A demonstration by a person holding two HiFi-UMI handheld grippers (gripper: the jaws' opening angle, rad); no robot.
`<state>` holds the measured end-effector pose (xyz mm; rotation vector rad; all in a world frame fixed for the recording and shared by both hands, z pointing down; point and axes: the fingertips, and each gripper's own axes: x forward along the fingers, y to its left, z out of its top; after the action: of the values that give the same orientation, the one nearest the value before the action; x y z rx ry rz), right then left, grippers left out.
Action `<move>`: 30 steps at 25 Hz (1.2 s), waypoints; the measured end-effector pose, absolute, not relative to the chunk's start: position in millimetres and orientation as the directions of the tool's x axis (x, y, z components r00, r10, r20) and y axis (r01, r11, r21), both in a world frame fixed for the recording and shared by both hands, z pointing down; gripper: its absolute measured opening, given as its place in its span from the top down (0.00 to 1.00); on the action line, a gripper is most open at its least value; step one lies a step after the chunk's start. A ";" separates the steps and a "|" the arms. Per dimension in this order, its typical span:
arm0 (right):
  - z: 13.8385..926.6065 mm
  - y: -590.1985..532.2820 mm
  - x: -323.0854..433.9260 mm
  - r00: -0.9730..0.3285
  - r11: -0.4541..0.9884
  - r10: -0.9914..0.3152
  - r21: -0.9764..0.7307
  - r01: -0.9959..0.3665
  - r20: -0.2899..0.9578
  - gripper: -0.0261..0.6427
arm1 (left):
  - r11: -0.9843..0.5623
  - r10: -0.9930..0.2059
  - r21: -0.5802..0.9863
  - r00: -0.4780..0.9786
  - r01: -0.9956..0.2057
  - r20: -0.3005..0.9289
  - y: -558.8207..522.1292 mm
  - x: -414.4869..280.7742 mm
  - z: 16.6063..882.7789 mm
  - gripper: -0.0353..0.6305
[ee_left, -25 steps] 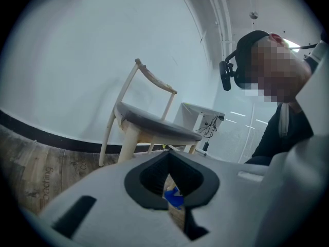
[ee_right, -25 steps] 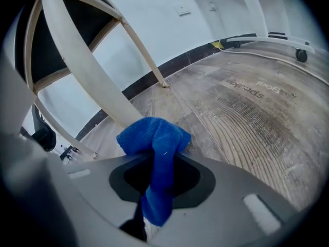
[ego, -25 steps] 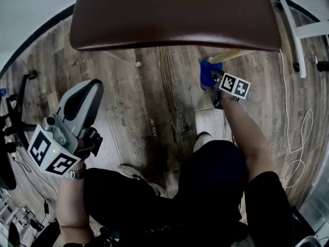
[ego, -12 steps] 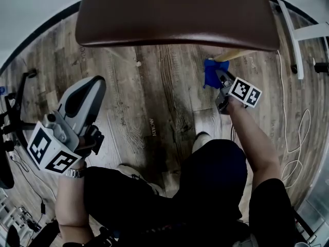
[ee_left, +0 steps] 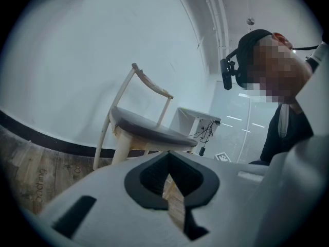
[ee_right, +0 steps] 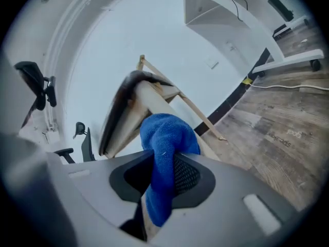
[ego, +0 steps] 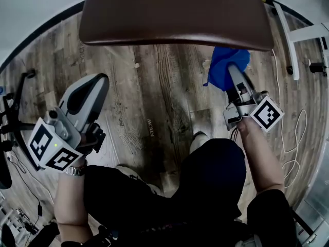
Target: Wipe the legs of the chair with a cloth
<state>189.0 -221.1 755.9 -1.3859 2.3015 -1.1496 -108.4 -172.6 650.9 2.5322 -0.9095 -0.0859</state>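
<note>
Wood-plank floor [ego: 154, 86], grey-brown, matte, with a white wall and dark skirting [ee_left: 46, 144] behind. Chair [ego: 175, 12]: smooth brown padded seat with rounded corners, pale wood legs and a curved back rail in the left gripper view. White desk frame [ego: 300, 35] at far right, with a thin pale cable [ego: 294, 148] looped on the floor beside it. Person in dark clothes, crouched over.

Left gripper [ego: 88, 90], grey plastic, is held low and out to the left, well clear of the chair; jaws nearly together with nothing between, only a sliver of floor showing through. Right forearm is stretched forward, with the right gripper [ego: 234, 78] pointing up under the seat's front right edge.

Its jaws are clamped on the cloth [ego: 223, 66]: blue, fuzzy terry, bunched into a rounded wad above the jaws with a tail hanging down. The wad sits in front of a pale chair leg [ee_right: 208, 144] just below the seat; contact unclear.
</note>
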 end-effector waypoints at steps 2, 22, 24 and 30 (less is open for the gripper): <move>730.7 -222.6 180.3 -0.553 0.291 -0.821 -0.731 -0.618 0.141 0.83 | -0.683 -0.619 0.429 0.780 -0.591 0.089 -171.7 -109.1 650.4 0.95; 676.7 -222.1 -24.9 -0.881 0.749 -0.468 -0.497 -0.438 0.072 0.83 | -0.685 -0.628 0.426 0.775 -0.591 0.066 -155.9 -124.4 635.9 0.95; 677.9 -222.3 -54.3 -0.901 0.776 -0.429 -0.486 -0.403 0.062 0.83 | -0.685 -0.631 0.423 0.773 -0.593 0.064 -154.1 -128.1 633.5 0.95; 691.2 -229.2 -108.4 -0.924 0.817 -0.377 -0.448 -0.364 0.064 0.83 | -0.655 -0.652 0.434 0.753 -0.618 0.088 -151.8 -148.9 640.3 0.95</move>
<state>-108.4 -229.2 691.2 -0.6050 2.9678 -0.7231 -148.9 -151.8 640.3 2.5086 -0.9642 -0.1042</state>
